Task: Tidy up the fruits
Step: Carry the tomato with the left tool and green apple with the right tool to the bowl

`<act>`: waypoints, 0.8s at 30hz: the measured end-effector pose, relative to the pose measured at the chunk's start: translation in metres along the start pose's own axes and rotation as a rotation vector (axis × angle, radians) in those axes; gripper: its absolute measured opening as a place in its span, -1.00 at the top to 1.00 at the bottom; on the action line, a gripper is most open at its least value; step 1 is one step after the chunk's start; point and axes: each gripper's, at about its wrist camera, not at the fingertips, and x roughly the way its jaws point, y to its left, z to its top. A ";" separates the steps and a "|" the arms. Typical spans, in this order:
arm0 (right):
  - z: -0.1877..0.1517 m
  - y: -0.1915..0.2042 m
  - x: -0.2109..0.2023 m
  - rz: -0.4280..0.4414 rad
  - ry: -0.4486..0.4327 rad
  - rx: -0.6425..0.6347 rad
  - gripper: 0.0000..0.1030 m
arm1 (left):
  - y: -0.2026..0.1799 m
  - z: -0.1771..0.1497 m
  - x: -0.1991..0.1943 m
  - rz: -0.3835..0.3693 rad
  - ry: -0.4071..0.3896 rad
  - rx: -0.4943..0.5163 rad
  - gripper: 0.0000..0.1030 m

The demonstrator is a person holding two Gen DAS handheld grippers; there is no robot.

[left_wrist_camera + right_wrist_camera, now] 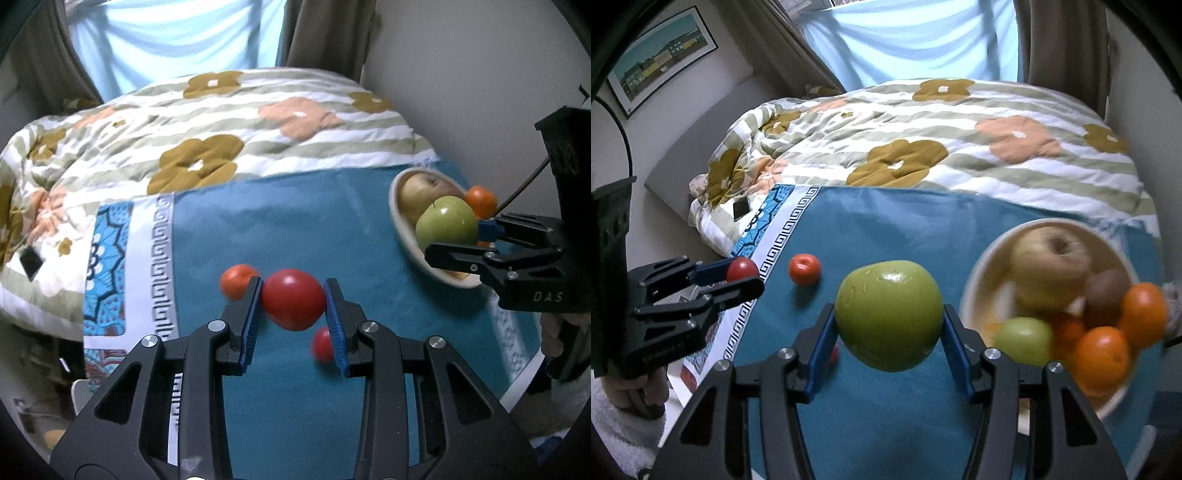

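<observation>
My left gripper [293, 301] is shut on a red tomato [293, 299] above the teal cloth [295, 229]; it also shows in the right wrist view [742, 275]. My right gripper [888, 328] is shut on a green apple [888, 314], held left of the cream bowl [971, 295]. The bowl holds a tan apple [1049, 266], a kiwi [1106, 295], oranges [1102, 354] and a smaller green apple [1023, 339]. An orange-red tangerine [236, 280] and a small red fruit [321, 343] lie on the cloth.
The cloth lies on a bed with a flowered quilt [207, 122] behind it. A black phone [740, 208] lies on the quilt at left. Curtains and a window are at the back. A framed picture [661, 59] hangs on the left wall.
</observation>
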 end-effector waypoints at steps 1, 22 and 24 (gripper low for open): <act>0.000 -0.006 -0.008 -0.008 -0.007 -0.002 0.01 | -0.007 0.003 -0.001 -0.003 -0.006 0.000 0.27; 0.002 -0.127 -0.058 -0.064 -0.051 0.013 0.01 | -0.122 0.048 0.060 -0.060 0.005 -0.001 0.27; 0.003 -0.135 -0.056 -0.063 -0.048 0.016 0.01 | -0.125 0.049 0.072 -0.057 0.020 0.003 0.27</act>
